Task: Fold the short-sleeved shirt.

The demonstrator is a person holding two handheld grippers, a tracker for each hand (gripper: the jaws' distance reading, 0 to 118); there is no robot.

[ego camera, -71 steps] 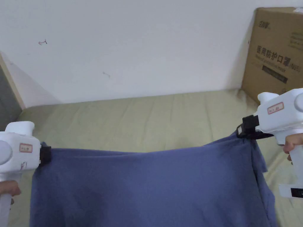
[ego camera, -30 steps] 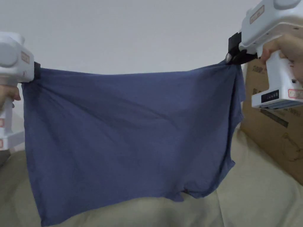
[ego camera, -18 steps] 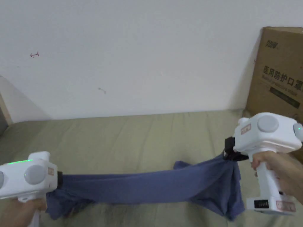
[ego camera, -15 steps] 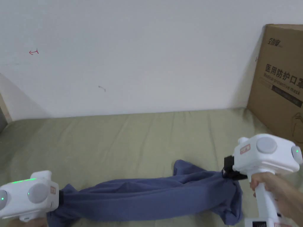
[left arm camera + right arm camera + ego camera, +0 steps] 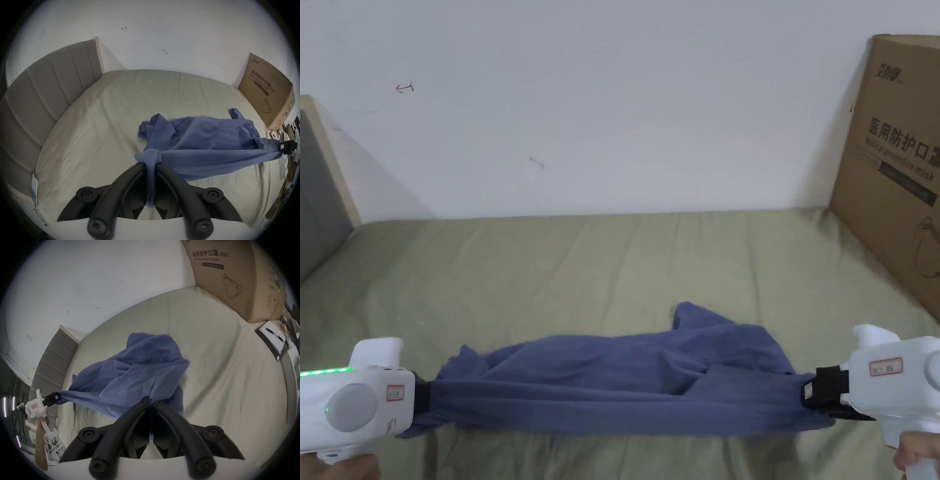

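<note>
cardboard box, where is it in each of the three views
Head view: the cardboard box is at the right edge, against the wall.
Left gripper view: upper right, beyond the shirt.
Right gripper view: top right.
Shared landmark: the grey headboard.

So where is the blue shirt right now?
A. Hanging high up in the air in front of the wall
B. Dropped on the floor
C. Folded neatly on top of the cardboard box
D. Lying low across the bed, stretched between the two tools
D: the blue shirt lies bunched across the bed, pulled between the left tool and the right tool, each clamped on one end.
</note>
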